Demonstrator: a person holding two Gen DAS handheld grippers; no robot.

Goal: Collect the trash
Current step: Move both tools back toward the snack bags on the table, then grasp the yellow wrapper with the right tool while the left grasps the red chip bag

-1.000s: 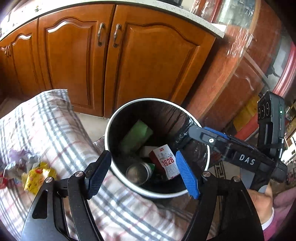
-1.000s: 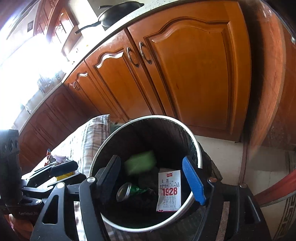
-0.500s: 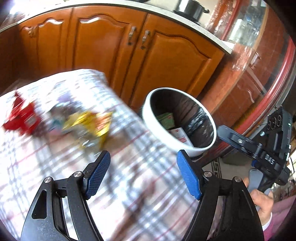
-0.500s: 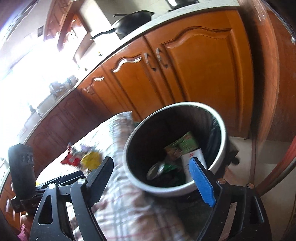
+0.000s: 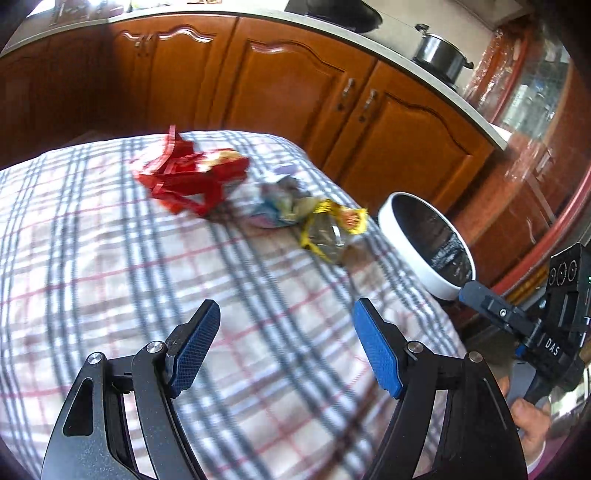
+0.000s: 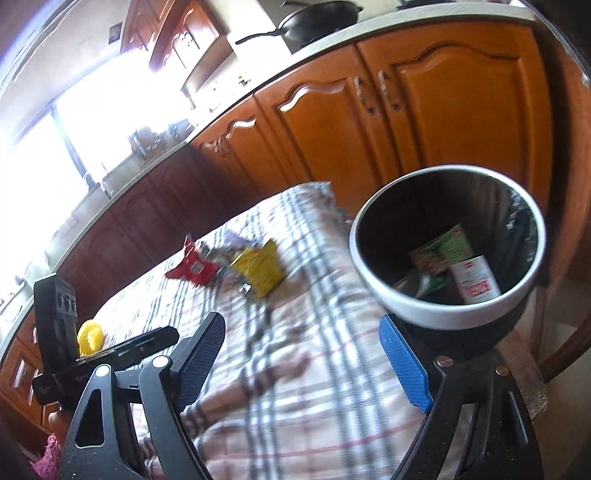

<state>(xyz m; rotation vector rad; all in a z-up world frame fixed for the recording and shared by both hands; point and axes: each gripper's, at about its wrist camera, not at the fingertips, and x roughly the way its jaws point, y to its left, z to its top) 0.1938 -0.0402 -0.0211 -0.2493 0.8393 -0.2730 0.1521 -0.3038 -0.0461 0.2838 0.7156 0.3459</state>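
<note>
On the checked tablecloth (image 5: 110, 258) lie a red wrapper (image 5: 188, 177), a crumpled grey-blue wrapper (image 5: 280, 201) and a yellow wrapper (image 5: 332, 229). My left gripper (image 5: 286, 349) hovers over bare cloth, well short of them, open and empty. The white-rimmed bin (image 6: 448, 245) stands beyond the table's right end, holding a green packet (image 6: 443, 249), a white-red carton (image 6: 476, 282) and a can. My right gripper (image 6: 301, 363) is open and empty over the cloth (image 6: 295, 369), left of the bin. The red wrapper (image 6: 192, 267) and yellow wrapper (image 6: 260, 271) lie ahead of it.
Wooden cabinet doors (image 5: 295, 92) run behind the table under a pale counter with a pot (image 5: 439, 55) and a pan (image 6: 314, 22). A yellow round object (image 6: 89, 336) sits at the table's left end. A hand (image 5: 532, 428) holds the right gripper's body (image 5: 532, 325).
Both grippers have swung left from above the bin to over the tablecloth. The wrappers have come into view ahead. The right jaws stand wider than a second ago.
</note>
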